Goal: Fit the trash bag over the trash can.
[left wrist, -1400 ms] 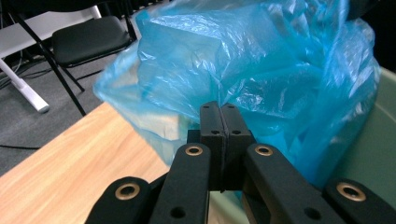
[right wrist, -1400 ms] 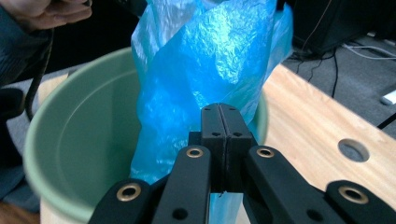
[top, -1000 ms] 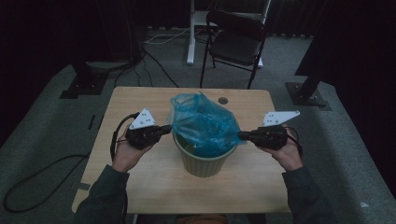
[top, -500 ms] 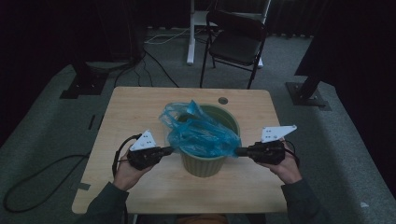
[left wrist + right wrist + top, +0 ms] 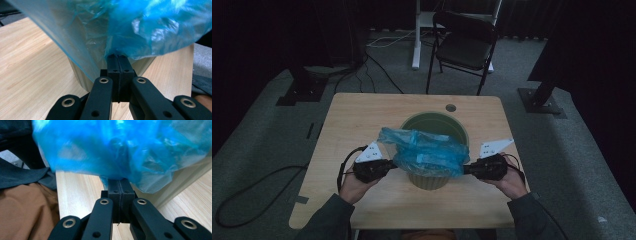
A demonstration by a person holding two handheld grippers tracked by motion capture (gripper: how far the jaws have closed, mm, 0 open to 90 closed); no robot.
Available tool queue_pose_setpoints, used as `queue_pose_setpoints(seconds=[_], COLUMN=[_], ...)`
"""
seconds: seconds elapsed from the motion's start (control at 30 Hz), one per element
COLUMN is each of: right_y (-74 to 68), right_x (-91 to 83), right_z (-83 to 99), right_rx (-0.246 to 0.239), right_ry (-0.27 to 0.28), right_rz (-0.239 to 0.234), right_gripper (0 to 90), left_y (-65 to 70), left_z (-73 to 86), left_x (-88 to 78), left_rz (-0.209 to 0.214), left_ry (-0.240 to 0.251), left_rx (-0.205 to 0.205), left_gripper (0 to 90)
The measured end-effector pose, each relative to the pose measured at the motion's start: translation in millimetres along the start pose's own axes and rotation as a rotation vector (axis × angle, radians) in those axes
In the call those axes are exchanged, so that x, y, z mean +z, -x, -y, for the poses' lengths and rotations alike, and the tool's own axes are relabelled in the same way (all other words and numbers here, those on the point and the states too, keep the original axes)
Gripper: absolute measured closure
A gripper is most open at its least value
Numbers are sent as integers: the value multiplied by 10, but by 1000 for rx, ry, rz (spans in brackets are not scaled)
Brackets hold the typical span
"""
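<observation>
- Nearest the person, at the table's front edge, both forearms come in; left gripper (image 5: pixel 388 167) and right gripper (image 5: pixel 468 170) sit level on either side of the bin (image 5: pixel 428 181).
- Left gripper view: jaws pressed together, pinching an edge of the blue bag (image 5: pixel 150 30); right gripper view shows the same clamp on the opposite edge of the bag (image 5: pixel 112 152).
- Bag location: bunched over the near rim of the green bin, stretched between the two grippers, covering roughly the front half of the opening; the far half of the rim (image 5: pixel 457 125) is bare.
- Step in hand, judged: lining the bin. To do it well, hold both pinches firm, draw the film outward and down evenly past the rim, then carry it back over the uncovered side.
- Risk: thin film may tear or slip out of the pinch if one side pulls harder; the light bin could tip or slide.
- Whether the bag mouth is actually open over the rim is unclear; the film is crumpled and the light is dim.
- Mid-table: bare wooden table (image 5: pixel 357 120), a small cable hole (image 5: pixel 451 107) near its far edge. Nothing obstructs.
- Beyond: folding chair (image 5: pixel 464 47), floor cables (image 5: pixel 382 45), dark stand bases either side.
</observation>
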State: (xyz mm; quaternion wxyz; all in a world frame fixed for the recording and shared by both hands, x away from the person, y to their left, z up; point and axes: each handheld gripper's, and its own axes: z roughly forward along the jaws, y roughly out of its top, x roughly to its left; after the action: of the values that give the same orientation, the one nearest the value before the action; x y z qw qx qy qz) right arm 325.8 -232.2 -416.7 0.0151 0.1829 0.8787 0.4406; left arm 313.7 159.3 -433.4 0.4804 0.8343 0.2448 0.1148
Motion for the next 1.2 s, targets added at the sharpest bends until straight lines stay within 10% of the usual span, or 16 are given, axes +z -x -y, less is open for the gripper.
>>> queue_pose_setpoints(seconds=[0.5,0.87,1.2], right_y=[-47,-36,50], right_x=[-595,-562,-420], right_z=[-57,-354,-451], right_rx=[-23,-58,-37], right_ry=[181,254,203], right_rz=[77,136,164], right_gripper=[670,609,900], left_y=[-48,-58,-94], left_z=[13,2,47], left_x=[-121,-147,-318], left_rz=[-26,-32,-56], left_ry=[21,29,49], left_rx=[-9,-9,-16], left_gripper=[825,805,741])
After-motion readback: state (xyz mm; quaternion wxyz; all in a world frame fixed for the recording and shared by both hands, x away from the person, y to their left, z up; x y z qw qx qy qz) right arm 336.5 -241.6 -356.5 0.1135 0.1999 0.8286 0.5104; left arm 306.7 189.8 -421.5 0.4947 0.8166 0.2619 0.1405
